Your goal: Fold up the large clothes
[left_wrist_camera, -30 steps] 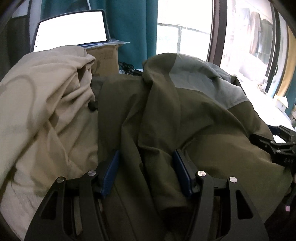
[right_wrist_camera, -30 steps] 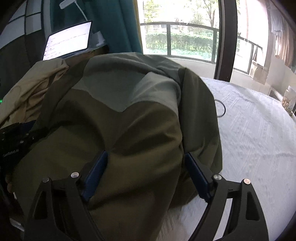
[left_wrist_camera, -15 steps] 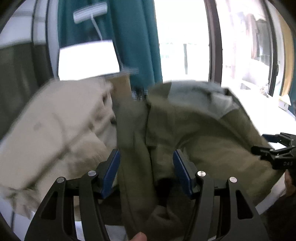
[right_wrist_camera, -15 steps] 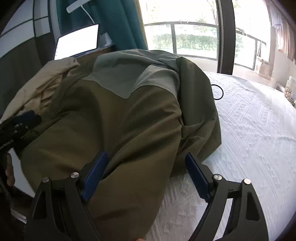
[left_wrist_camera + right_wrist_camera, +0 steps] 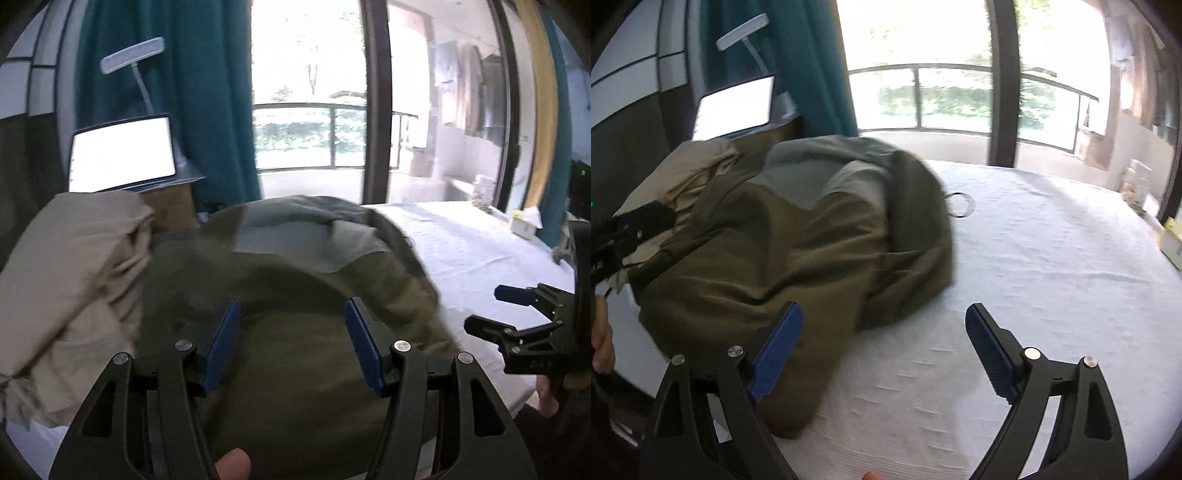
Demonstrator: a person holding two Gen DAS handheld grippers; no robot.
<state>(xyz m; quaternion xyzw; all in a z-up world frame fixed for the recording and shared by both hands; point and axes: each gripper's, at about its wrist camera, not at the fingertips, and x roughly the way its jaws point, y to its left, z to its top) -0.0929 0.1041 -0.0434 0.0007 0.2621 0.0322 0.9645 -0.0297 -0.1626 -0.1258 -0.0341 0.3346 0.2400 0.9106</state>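
Ahead of both grippers, a white bed [image 5: 1034, 258] carries an olive jacket [image 5: 783, 258] heaped beside a beige garment [image 5: 66, 280]. The left gripper [image 5: 291, 343] hovers over the jacket, jaws spread, gripping nothing. The right gripper [image 5: 882, 354], jaws just widened, stands empty at the jacket's right edge.

A glowing laptop screen [image 5: 122, 153] stands on a cardboard box [image 5: 171, 206] beside teal curtains [image 5: 214, 99], under a white lamp [image 5: 132, 55].
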